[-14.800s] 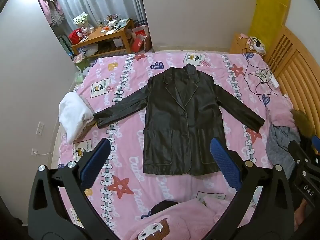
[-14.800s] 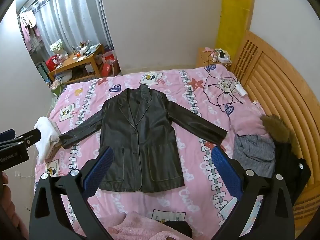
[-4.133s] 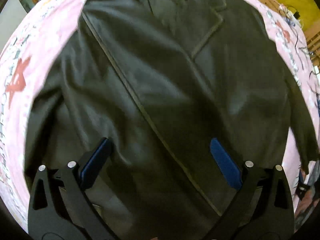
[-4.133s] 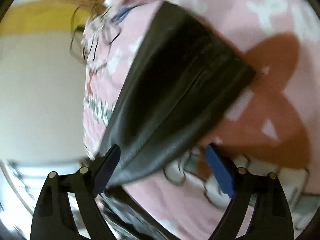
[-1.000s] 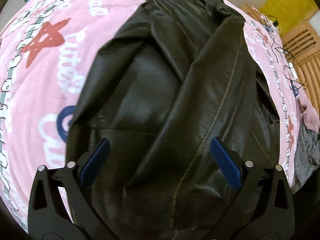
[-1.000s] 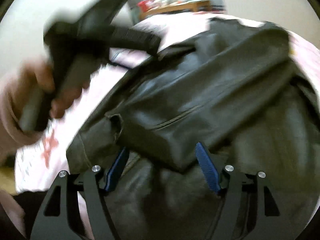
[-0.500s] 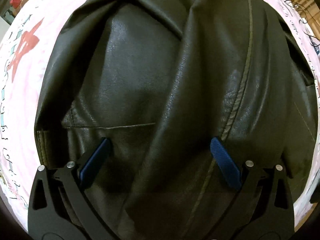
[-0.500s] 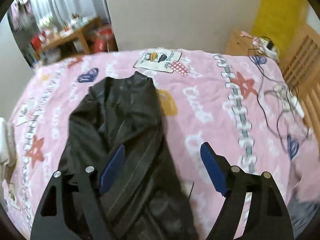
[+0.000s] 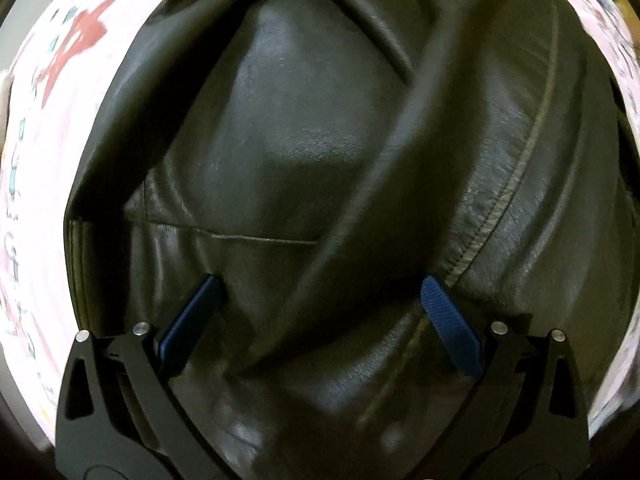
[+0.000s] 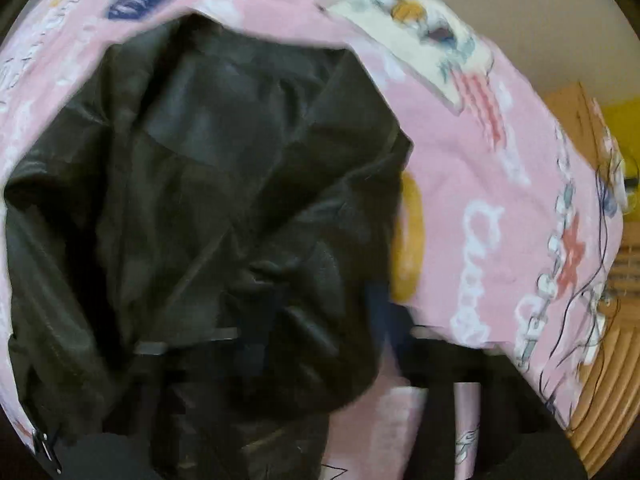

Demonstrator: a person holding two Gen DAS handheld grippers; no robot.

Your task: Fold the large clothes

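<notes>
The dark leather jacket [image 9: 320, 152] lies bundled on the pink printed bedspread [image 9: 36, 128], which serves as the reference here: at its left margin the bedspread shows a red star print [image 9: 80, 36], and the jacket covers nearly all of it from there rightward, with only a narrow pink strip past the jacket's right edge. The left gripper [image 9: 320, 300] points straight down over the jacket's lower middle, its two blue-padded fingers [image 9: 190, 322] spread wide apart, their tips just at the leather with a raised fold lying between them, no pad pressing in; a pale stitched seam [image 9: 516, 168] curves down just right of centre toward the right pad. In the right wrist view, heavily blurred, the jacket [image 10: 208, 200] fills the left and centre of the bedspread [image 10: 480, 168], its sleeves folded in over the body. The right gripper [image 10: 316, 340] hovers above the jacket's right edge with its jaws closing; whether leather sits between them cannot be told through the blur. Farther right on the bedspread run a yellow ring print [image 10: 412, 240], white lettering, then tangled black cables [image 10: 592, 272], and beyond its edge the wooden slatted headboard [image 10: 612, 380]
</notes>
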